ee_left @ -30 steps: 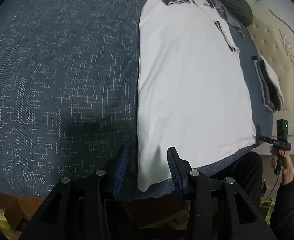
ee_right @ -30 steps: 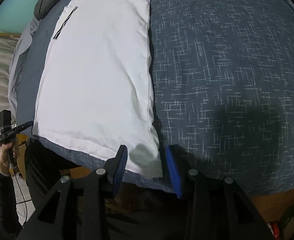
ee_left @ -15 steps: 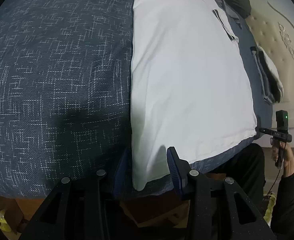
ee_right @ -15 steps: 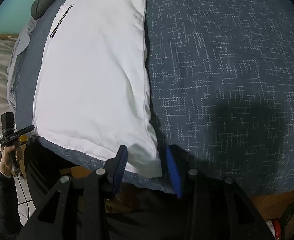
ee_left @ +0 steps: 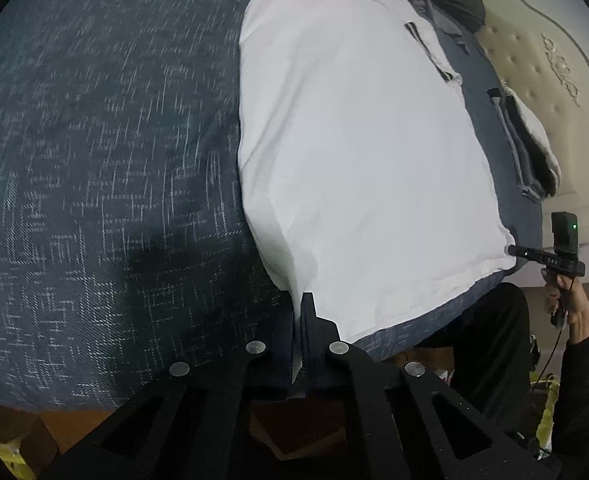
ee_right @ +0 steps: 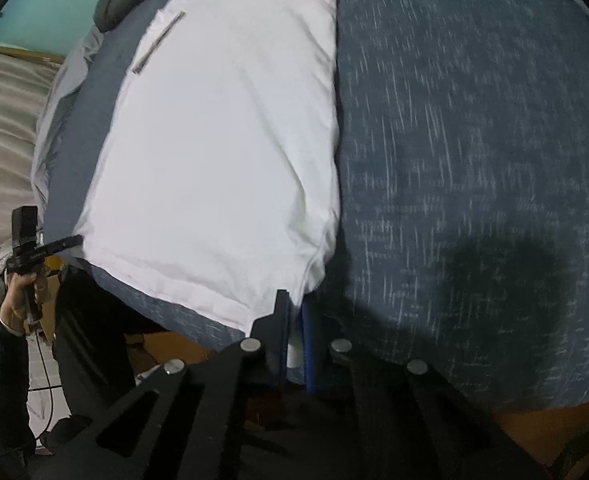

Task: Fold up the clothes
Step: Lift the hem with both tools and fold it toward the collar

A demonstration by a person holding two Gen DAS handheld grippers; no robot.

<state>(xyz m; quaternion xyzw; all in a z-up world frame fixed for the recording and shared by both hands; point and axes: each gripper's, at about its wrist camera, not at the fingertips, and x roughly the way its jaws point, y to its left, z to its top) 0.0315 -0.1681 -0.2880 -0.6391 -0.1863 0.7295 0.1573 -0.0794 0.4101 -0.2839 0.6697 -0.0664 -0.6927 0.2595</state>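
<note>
A white polo shirt (ee_left: 354, 140) with dark trim lies flat along the dark blue bed (ee_left: 94, 160), collar far, hem near. My left gripper (ee_left: 299, 320) is shut on the hem's near left corner, a sliver of white cloth showing between its jaws. In the right wrist view the same shirt (ee_right: 222, 152) spreads to the upper left, and my right gripper (ee_right: 294, 320) is shut on its near right hem corner, white fabric pinched between the blue pads. Both pinched corners are pulled up slightly, with creases running from them. Across the hem, the right gripper (ee_left: 550, 258) and the left gripper (ee_right: 46, 248) each show from the side.
A folded pile of grey and white clothes (ee_left: 530, 148) rests by the tufted cream headboard (ee_left: 566, 72). A dark jacket (ee_right: 122, 4) lies beyond the collar. The person's dark trousers (ee_left: 490, 344) stand at the bed's near edge. Patterned bedcover stretches wide on either side of the shirt.
Both grippers went from open, straddling the hem corners, to shut on them. The corners now bunch and lift a little.
</note>
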